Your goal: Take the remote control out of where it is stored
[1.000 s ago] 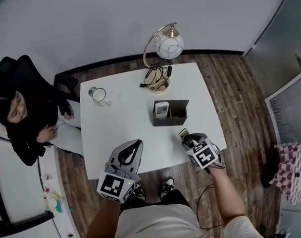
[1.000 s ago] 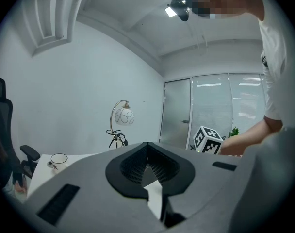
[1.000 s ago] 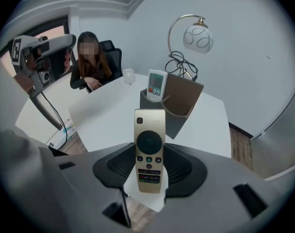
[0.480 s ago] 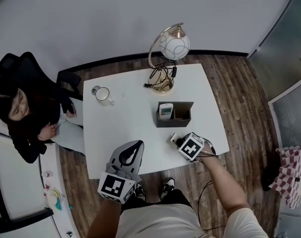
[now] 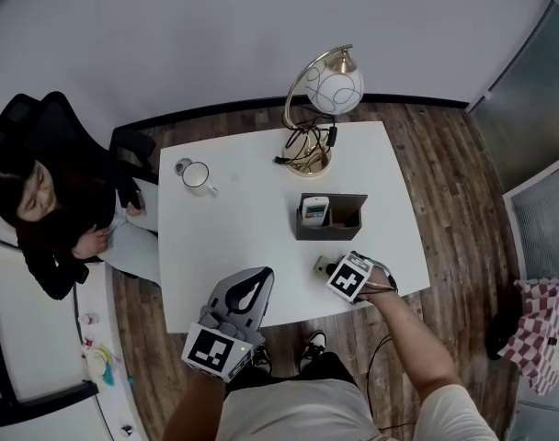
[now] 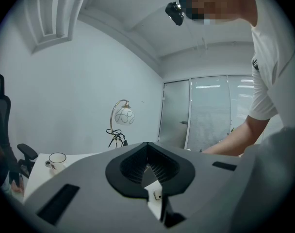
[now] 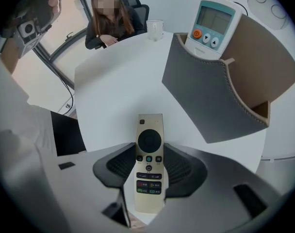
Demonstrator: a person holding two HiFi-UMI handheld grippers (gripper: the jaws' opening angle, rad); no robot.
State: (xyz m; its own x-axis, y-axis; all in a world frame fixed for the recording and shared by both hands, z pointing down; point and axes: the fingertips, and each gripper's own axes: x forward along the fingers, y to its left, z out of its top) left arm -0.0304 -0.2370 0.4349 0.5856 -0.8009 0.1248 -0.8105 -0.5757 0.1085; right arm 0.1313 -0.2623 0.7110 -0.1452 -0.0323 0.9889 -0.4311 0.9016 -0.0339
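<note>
A globe lamp and a white mug stand on the white table; a person sits beside it

slim pale-gold plastic remote control, buttons showing | outside grey felt two-slot holder, just before it | clamped lengthwise between right gripper jaws, tip down | over bench front-right edge

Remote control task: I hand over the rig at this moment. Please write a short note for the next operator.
Left gripper: fingers shut, empty, at the near edge of the table.
Right gripper: shut on the gold remote control, pointing down, in front of the grey holder.
White remote: upright in the holder.
Done: the gold remote is out and gripped.
Left: probably lay it on the table and release.
</note>
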